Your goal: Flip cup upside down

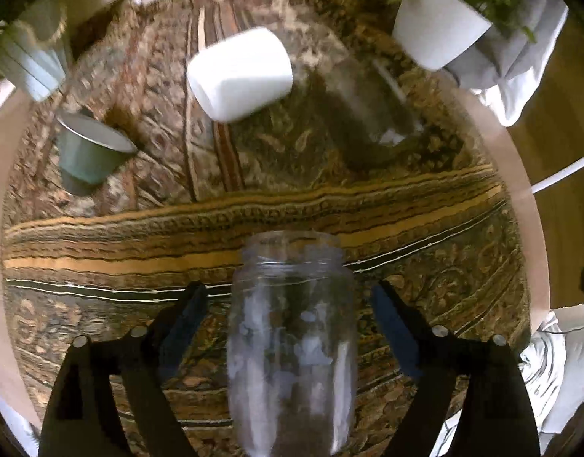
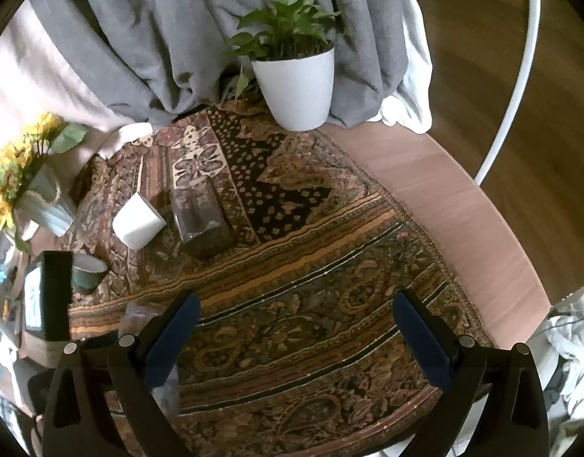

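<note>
In the left wrist view a clear glass jar-like cup [image 1: 292,339] lies between my left gripper's [image 1: 290,304] wide-open jaws, its threaded mouth pointing away from me. The fingers [image 1: 185,320] stand apart from its sides and do not touch it. In the right wrist view my right gripper [image 2: 295,323] is open and empty above the patterned cloth; the clear cup [image 2: 154,346] shows faintly behind its left finger.
A white cup [image 1: 240,74] [image 2: 139,221], a green cup [image 1: 92,152] [image 2: 87,272] and a clear square glass [image 2: 200,213] stand on the patterned cloth [image 2: 311,285]. A white plant pot [image 2: 297,87], a sunflower vase [image 2: 44,205] and grey fabric line the back.
</note>
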The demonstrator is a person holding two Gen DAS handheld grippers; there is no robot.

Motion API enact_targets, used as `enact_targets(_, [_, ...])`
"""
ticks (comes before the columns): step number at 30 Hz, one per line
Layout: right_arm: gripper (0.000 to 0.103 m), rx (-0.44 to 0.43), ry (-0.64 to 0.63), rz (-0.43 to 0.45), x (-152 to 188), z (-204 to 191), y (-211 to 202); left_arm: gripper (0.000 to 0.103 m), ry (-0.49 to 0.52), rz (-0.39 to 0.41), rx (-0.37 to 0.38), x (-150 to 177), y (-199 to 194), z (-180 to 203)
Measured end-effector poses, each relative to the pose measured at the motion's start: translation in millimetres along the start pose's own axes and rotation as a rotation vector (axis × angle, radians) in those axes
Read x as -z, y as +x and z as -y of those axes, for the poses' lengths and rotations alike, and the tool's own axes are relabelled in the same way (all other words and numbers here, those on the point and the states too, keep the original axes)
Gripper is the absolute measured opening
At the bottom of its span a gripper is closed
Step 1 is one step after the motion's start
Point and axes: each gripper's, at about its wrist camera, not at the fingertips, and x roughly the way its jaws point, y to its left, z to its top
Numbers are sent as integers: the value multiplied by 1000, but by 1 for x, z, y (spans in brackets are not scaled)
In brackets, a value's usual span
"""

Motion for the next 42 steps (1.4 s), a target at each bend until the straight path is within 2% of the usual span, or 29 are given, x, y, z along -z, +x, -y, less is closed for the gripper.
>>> enact_targets(3, [102,1,18,19,1,-3,-12,90,-14,70,-8,3,-29,-7])
enact_targets(8, [102,-13,19,43,7,-19,-34,93,-25,236,-96,14,-82,-24])
enact_targets(12, [102,-44,-8,54,15,-40,-44,93,-31,302,-142,20,-108,-41])
enact_targets(16, [102,-78,-50,64,26,-67,-52,93,-51,336,-149,33,-127,-62])
enact_targets(21, [102,-109,-91,74,36,-94,-60,93,-77,394,-204,48,-147,-87])
enact_targets(32, [102,-109,-114,14,57,-131,-38,94,-66,353,-243,60,-137,-119])
enact_targets(42, [102,-76,-99,-80,82,-135,-1,96,-21,272,-273,69,-101,-124])
